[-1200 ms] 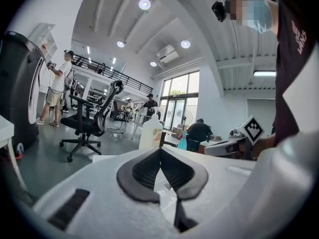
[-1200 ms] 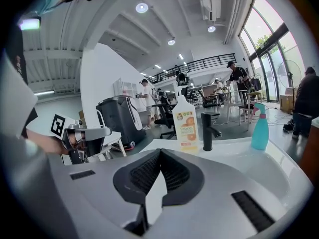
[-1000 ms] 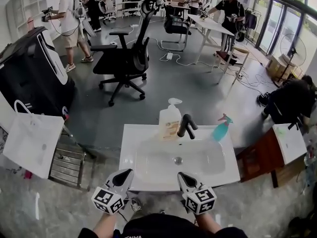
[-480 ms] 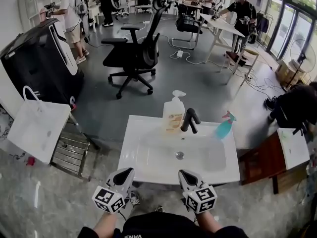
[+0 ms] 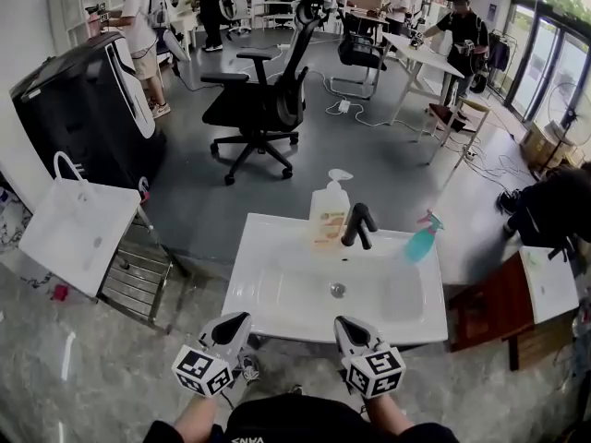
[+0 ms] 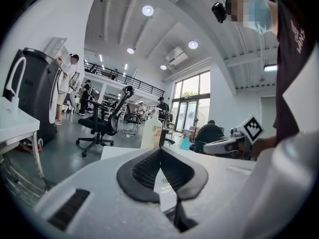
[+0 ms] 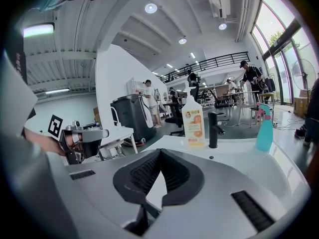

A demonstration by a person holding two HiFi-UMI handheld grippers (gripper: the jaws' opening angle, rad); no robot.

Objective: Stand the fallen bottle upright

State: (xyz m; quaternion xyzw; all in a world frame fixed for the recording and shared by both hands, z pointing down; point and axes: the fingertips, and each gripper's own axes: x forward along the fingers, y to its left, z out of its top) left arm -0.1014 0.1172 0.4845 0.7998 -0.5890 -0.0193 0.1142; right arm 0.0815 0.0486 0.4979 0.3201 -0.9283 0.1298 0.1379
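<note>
A white pump bottle [image 5: 329,216] with an orange label stands upright on the back rim of the white sink [image 5: 277,289], left of the black faucet [image 5: 357,225]. A teal spray bottle [image 5: 420,238] stands at the sink's back right corner; it also looks upright in the right gripper view, spray bottle [image 7: 263,126]. No bottle lies on its side in any view. My left gripper [image 5: 235,322] and right gripper [image 5: 343,325] hover side by side at the sink's front edge. Both are shut and hold nothing, as the left gripper [image 6: 160,149] and right gripper [image 7: 160,151] show in their own views.
A black office chair [image 5: 263,104] stands on the grey floor beyond the sink. A black machine [image 5: 83,109], a white bag [image 5: 78,233] and a wire rack [image 5: 138,280] are at the left. A wooden cabinet [image 5: 503,298] is at the right. People stand at the back.
The head view has swung a little, so the sink and room have drifted rightward in the picture. Both grippers keep their place before the sink's front edge and stay shut.
</note>
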